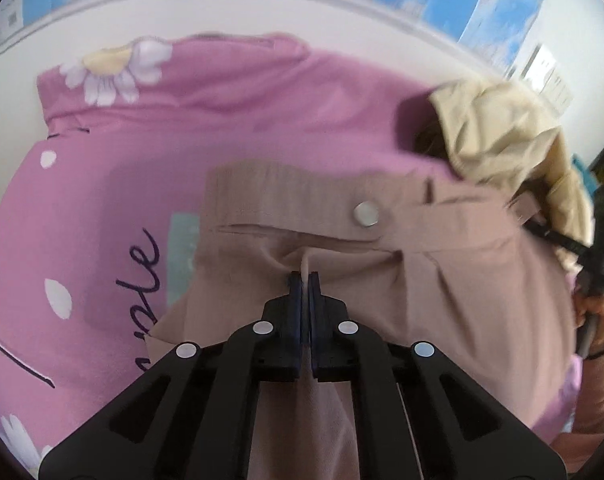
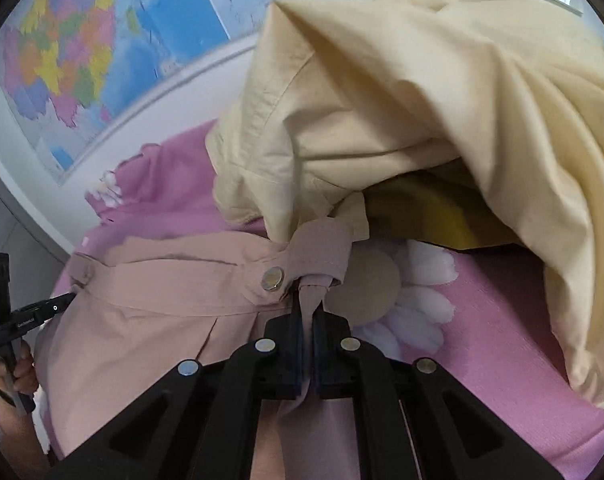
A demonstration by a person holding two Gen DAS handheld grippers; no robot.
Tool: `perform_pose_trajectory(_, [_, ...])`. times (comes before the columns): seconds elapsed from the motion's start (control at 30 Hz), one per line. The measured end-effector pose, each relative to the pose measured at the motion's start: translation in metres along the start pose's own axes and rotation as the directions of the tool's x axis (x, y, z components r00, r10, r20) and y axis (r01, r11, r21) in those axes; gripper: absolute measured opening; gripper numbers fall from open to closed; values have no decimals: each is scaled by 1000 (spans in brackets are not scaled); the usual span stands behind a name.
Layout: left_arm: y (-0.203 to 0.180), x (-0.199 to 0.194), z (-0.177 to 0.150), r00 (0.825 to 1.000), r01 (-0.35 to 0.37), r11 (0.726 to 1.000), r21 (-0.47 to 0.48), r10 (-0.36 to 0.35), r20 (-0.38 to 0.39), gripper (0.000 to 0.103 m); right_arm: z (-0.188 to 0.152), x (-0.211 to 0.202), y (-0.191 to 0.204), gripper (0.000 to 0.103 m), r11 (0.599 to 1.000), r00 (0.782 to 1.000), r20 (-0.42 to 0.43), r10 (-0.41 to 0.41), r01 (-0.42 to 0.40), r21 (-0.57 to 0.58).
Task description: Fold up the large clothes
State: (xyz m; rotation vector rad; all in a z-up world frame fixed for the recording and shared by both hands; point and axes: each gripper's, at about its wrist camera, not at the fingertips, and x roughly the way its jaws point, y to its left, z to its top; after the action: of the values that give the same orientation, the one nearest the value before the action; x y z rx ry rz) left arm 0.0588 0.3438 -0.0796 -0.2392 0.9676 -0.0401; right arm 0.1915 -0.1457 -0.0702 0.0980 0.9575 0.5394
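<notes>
Both grippers are pinching the dusty-pink trousers at the buttoned waistband: left gripper and right gripper clamping folds.

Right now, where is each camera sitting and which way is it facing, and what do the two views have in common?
Left wrist: on the left gripper, looking down its shut fingers at the dusty-pink trousers on the pink bedsheet; the right gripper and a hand show at the right edge.
Right wrist: on the right gripper, pinching the waistband beside the snap button; the cream garment and wall map lie beyond, the left gripper at left.
Shared: trousers, snap button, bedsheet, cream garment.
</notes>
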Motion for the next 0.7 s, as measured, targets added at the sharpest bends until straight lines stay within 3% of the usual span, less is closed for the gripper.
perform_pose_trajectory(0.13, [6, 1, 5, 1000, -9, 1000, -21, 9, -1, 17, 0, -4, 2, 8, 1000, 1000, -9, -21, 21, -9])
perform_pose_trajectory(0.17, [8, 3, 6, 999, -32, 999, -32, 32, -8, 26, -2, -2, 4, 21, 998, 997, -39, -60, 59, -23])
perform_pose_trajectory(0.2, [9, 5, 5, 999, -43, 999, -33, 42, -17, 26, -5, -4, 4, 36, 995, 994, -55, -93, 91, -38])
perform_pose_trajectory(0.3, [11, 8, 2, 998, -53, 998, -28, 52, -18, 27, -15, -34, 8, 51, 992, 993, 11, -114, 114, -51])
perform_pose_trajectory(0.4, [12, 6, 0, 998, -58, 998, -29, 57, -17, 27, -22, -66, 25, 55, 987, 988, 97, -116, 126, -98])
perform_pose_trajectory(0.47, [11, 6, 0, 998, -65, 998, -27, 64, -18, 29, -29, -78, 48, 57, 982, 992, 117, -37, 58, -178])
perform_pose_trajectory(0.57, [6, 6, 0, 995, -99, 995, -13, 99, -16, 32, -41, -63, 77, 57, 955, 999, 53, -2, 18, -298])
perform_pose_trajectory(0.7, [3, -5, -3, 990, -141, 990, -10, 141, 5, 54, -46, -12, 76, 56, 950, 996, -37, -83, 68, -306])
